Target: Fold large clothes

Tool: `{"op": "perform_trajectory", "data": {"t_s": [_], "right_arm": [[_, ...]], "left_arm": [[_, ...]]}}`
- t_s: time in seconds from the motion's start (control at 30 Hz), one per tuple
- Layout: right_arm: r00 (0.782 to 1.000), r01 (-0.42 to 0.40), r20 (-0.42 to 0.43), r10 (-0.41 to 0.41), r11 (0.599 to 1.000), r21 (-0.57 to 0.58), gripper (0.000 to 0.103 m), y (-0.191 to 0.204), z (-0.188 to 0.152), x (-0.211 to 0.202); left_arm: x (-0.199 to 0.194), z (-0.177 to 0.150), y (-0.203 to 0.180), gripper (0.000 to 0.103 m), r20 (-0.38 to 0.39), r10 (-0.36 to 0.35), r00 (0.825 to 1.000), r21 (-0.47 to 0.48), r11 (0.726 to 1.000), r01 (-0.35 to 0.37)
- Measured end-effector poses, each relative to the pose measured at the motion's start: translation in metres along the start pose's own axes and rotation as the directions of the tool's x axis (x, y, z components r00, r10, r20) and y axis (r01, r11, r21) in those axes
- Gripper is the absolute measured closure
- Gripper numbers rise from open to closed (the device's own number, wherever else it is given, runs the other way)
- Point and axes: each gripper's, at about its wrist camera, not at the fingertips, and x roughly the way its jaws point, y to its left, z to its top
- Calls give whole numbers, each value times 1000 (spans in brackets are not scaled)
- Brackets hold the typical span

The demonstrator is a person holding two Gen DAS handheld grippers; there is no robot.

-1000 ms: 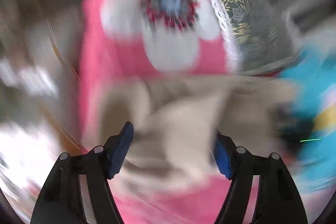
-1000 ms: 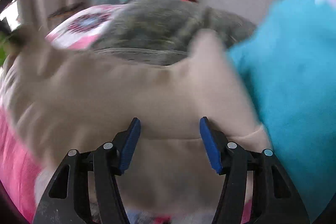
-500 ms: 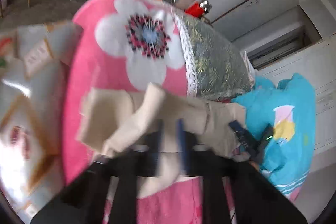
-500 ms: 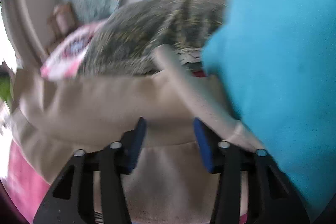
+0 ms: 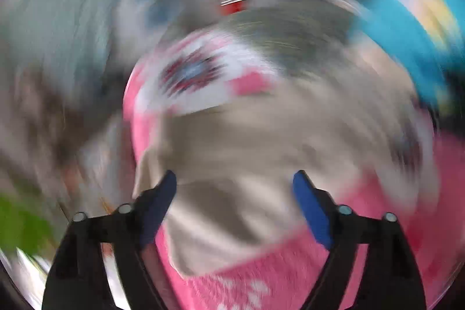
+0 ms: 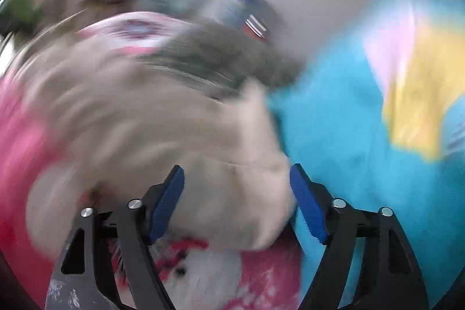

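A beige garment [image 5: 261,153] lies bunched on a pink flowered blanket [image 5: 261,281]; both views are badly blurred. My left gripper [image 5: 234,188] has its jaws opening, standing wide, with beige cloth lying between the blue pads but not pressed by them. In the right wrist view the beige garment [image 6: 174,135] fills the middle. My right gripper [image 6: 237,182] is opening too, its pads apart on either side of a fold of the cloth without pinching it.
A turquoise garment [image 6: 348,135] with a yellow and pink print lies at the right, touching the beige one. A grey-green patterned cushion [image 5: 290,28] sits behind, with a red-capped item [image 5: 234,6] beyond it. The wall is at the back.
The left gripper closed on the beige cloth half a second ago and has since opened wide. The right jaws narrowed, then widened, and the right hand swung sideways and rolled.
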Motion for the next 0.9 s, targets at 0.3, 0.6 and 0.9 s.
{"op": "perform_trajectory", "data": {"t_s": [0.3,0.6,0.9], "right_arm": [[989,149,17,-150,949,-278,16,51,-7,70],[980,117,-117,-163,937,-329,73,43,11,135],[992,128,21,-126,975,-182,87,37,25,44]], "left_arm": [[59,-46,-92,6,65,176,982,430,883,-187],[103,-27,-60,30,186,350,918,390,832,-395],[27,-58,-56,89,165,340,926,426,822,-377]]}}
